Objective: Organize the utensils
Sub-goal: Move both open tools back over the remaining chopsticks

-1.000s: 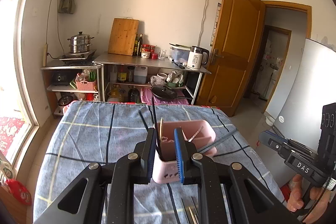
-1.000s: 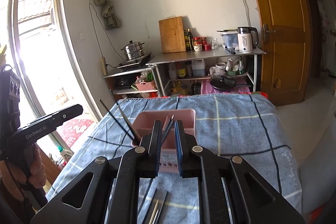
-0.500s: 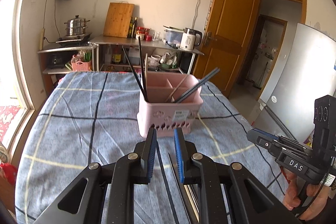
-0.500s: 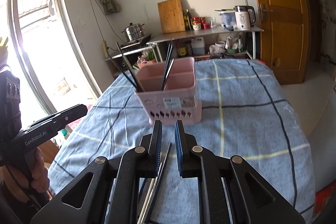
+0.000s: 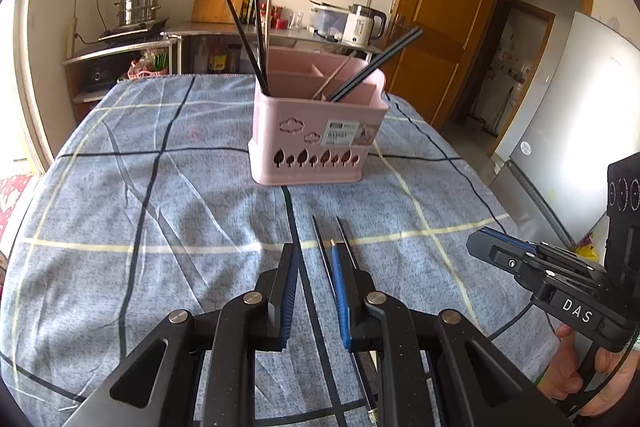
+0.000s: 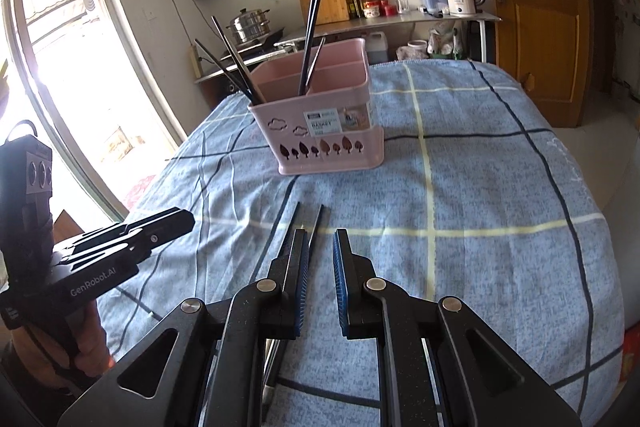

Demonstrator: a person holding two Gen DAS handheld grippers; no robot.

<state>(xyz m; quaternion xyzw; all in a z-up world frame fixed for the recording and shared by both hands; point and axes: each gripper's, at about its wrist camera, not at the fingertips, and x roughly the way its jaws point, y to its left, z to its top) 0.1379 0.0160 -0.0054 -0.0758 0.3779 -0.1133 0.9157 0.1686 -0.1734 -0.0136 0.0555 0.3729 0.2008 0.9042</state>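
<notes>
Since both grippers dropped, loose chopsticks (image 5: 332,259) show beneath.

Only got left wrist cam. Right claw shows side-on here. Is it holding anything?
Observer: No. The right claw is open, nothing gripped.
Operator: Loose chopsticks near it?
Observer: Yes. The loose chopsticks lie on the cloth, running under its left finger.
Operator: How does the left claw look from that side?
Observer: The left claw hangs to the left of them, with a hand around its handle.
</notes>
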